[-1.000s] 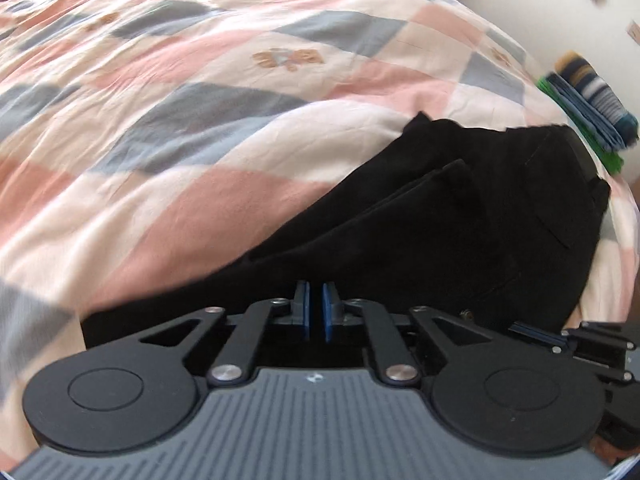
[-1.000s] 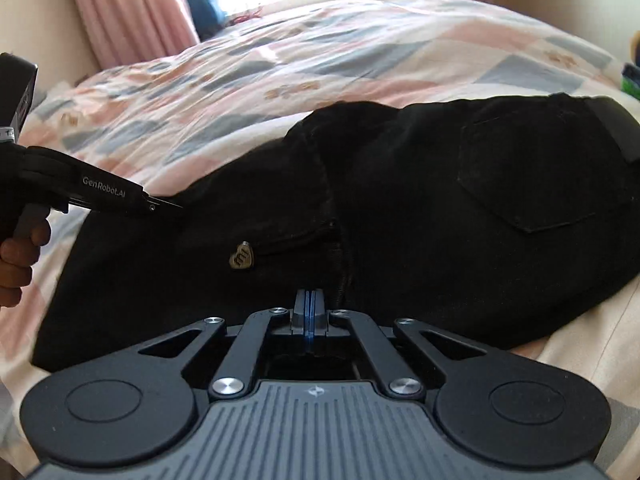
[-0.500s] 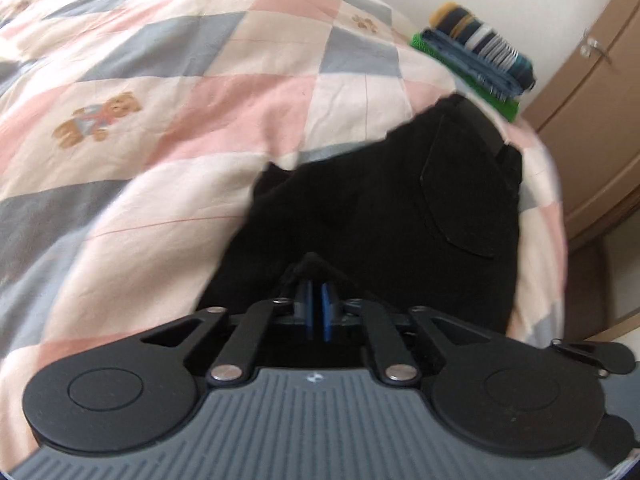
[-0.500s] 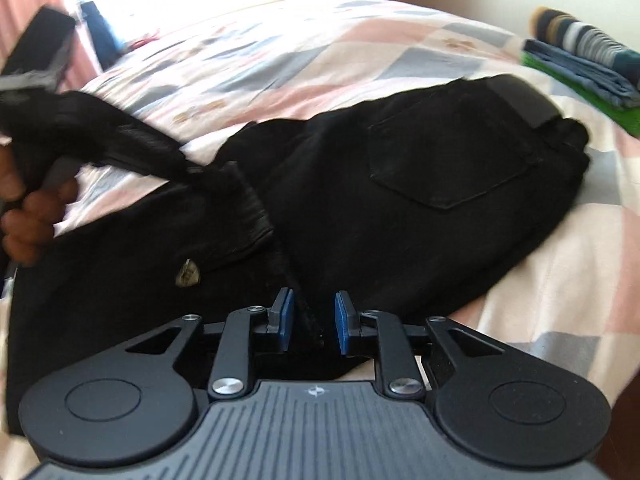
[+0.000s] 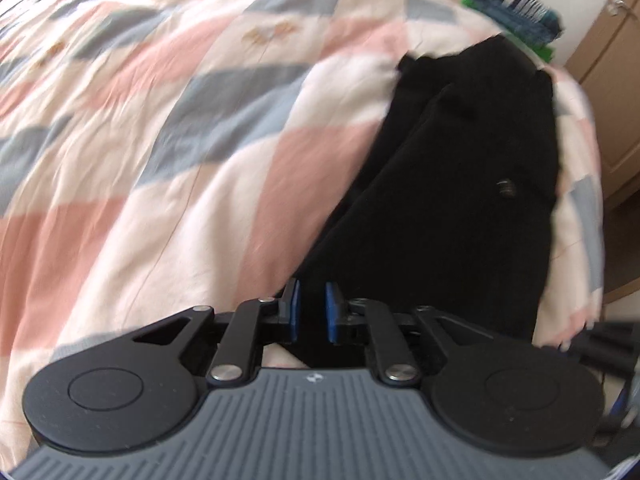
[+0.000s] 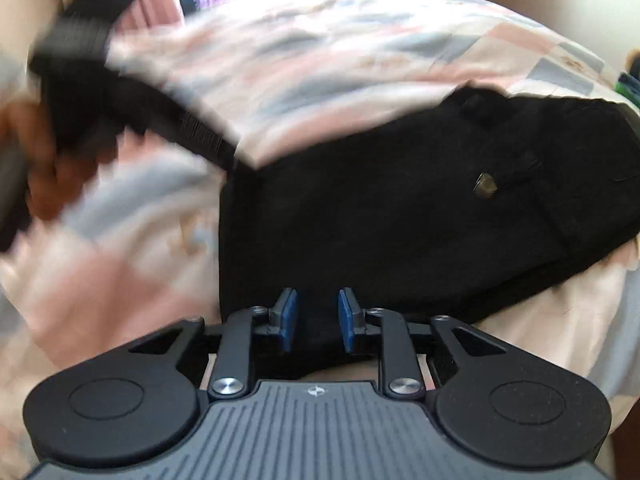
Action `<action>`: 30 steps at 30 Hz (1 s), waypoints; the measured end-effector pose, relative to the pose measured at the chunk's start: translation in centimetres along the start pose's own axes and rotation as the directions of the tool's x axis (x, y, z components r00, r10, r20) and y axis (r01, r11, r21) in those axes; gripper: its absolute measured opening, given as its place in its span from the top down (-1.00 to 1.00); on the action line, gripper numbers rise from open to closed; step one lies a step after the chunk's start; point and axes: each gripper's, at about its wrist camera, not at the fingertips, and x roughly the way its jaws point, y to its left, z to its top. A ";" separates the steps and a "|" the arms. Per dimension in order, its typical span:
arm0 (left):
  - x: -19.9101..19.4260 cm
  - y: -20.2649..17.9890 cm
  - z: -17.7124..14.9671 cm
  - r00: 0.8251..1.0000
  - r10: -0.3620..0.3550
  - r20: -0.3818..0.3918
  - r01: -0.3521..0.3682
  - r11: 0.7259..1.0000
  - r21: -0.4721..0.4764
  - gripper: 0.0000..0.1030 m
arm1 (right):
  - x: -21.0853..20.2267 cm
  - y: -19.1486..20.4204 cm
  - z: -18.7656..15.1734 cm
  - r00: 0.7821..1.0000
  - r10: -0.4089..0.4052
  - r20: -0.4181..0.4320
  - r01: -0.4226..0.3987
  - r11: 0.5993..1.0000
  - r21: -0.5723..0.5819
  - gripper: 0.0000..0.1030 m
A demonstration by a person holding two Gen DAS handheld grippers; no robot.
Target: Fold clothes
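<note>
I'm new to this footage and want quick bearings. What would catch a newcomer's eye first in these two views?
The folded black denim trousers dominate, lying on the pink, grey and cream checked quilt with a small metal tag showing. Nearest the cameras, the left gripper and right gripper both have their blue-padded jaws apart just above the trousers' near edge. A stack of folded striped clothes sits at the bed's far corner.

- no words, numbers or brand names can be read in either view.
- left gripper (image 5: pixel 311 309): a small pale emblem sits on its grey ribbed body at 6 o'clock, too small to read.
- right gripper (image 6: pixel 317 316): the same kind of emblem, also unreadable.
- black trousers (image 6: pixel 400 216): a small metal tag at 3 o'clock, blurred.
</note>
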 end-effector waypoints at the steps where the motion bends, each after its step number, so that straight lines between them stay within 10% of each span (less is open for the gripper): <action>1: 0.2 0.2 0.0 1.000 0.005 -0.010 -0.005 1.000 -0.011 0.76 | -0.3 -0.3 0.5 1.000 0.002 -0.004 -0.002 0.999 0.032 0.53; 12: -10.8 -4.5 -0.5 0.991 0.100 -0.085 -0.101 0.995 -0.013 0.45 | -9.8 -7.9 4.2 0.995 -0.017 -0.097 0.061 0.879 0.474 -0.03; 30: -21.5 -9.8 -1.7 0.994 0.108 -0.027 -0.106 0.991 0.080 0.20 | -19.4 -3.3 4.8 0.981 -0.142 -0.133 0.187 0.877 0.443 -0.45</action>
